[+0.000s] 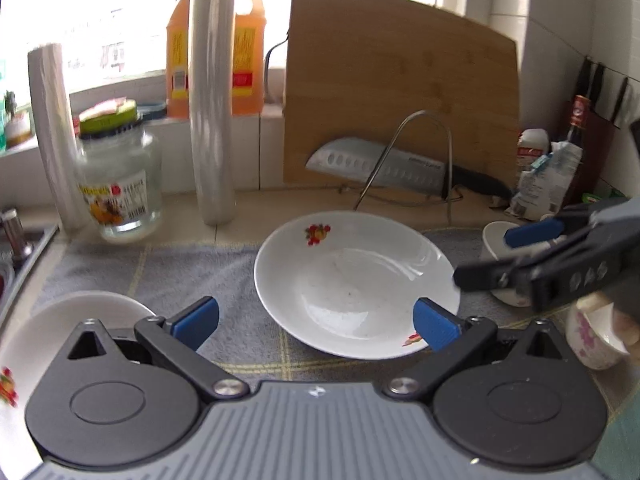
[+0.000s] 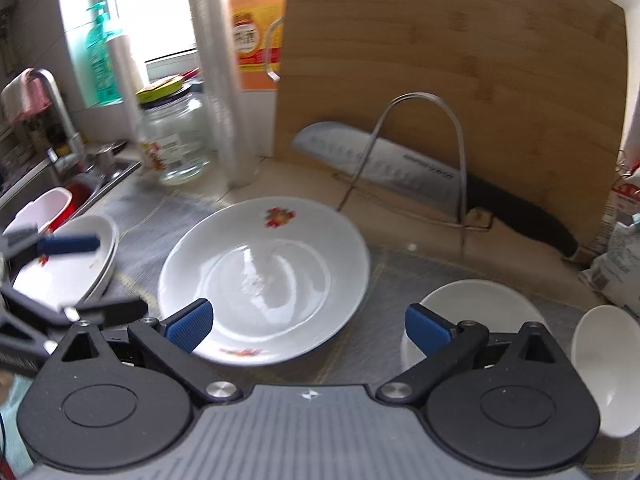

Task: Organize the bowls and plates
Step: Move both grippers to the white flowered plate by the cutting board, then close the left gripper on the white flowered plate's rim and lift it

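Left tongs: your left gripper stands wide apart and holds nothing; its blue pads sit low over the grey mat.

Right tongs: your right gripper is also spread wide and empty.

Centre plate: the flowered plate lies flat on the mat, straight ahead of both tongs. From the left tongs it sits ahead and a little right, with the right pad over its near rim. From the right tongs it sits ahead and a little left, with the left pad over its near edge.

Axis: the plate is round, so no long axis matters. Its near rim faces you, and that rim is the only part a pad can pinch.

Plate stack: two stacked plates lie left of the centre plate, just beside your left tongs; from the left wrist the top one shows at lower left.

Bowls: a white bowl sits ahead and right of the right tongs, partly under its right pad; another bowl is at far right.

Nearer hand: both tongs are about equally near the centre plate. I judge the left hand better placed, since the stack lies on its side.

Risk: the rim is shallow and glazed, so a pinch may slip.
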Motion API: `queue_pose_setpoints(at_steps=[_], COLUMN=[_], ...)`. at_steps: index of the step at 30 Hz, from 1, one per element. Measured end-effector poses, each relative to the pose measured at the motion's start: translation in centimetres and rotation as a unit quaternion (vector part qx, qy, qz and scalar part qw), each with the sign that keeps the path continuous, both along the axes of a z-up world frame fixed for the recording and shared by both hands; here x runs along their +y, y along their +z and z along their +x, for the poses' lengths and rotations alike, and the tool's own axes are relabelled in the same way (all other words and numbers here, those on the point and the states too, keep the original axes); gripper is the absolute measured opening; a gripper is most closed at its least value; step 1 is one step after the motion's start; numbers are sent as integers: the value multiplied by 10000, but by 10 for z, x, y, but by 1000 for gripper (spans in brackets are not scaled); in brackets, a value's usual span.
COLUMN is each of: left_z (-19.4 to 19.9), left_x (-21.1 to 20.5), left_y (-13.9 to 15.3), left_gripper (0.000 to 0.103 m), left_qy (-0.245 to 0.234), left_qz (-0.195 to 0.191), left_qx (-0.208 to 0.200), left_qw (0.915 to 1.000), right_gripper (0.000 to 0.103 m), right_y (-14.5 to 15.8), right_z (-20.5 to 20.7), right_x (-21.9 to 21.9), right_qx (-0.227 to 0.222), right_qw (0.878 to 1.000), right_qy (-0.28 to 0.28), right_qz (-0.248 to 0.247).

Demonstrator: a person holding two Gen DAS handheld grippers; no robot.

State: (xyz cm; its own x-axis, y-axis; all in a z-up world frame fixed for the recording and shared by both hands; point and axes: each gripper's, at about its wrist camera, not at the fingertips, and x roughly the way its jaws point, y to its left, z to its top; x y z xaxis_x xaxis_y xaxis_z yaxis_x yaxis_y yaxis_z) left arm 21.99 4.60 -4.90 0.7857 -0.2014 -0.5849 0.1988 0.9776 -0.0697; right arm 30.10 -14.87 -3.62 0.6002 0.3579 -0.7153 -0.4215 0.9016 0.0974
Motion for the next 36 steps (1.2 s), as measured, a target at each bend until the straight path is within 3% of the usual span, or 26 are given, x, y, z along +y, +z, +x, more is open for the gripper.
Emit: queue_pose_setpoints(at_steps=[6,13,21,36], left_z=[18,58,110,173], left_x=[5,10,-8,-20], left_y=[3,14,9,-27], left_gripper=[102,102,102,102], left_qy=[-65,-426,-801,-1435], left_qz=[-140,-123,164,24], left_qx=[140,192,751,1683], left_qw=[9998,9988,9938,9752], right_gripper=[103,103,103,103], right_y=[-5,-25,-56,-75], right_z=[0,-18,-25,-17], right_x=[3,21,49,56], right_qx=[-40,258,232,70], right_qw=[9997,9991,9962,9972], right_qy=[107,277,475,441], right_qz=[-210,-195,-686,-601])
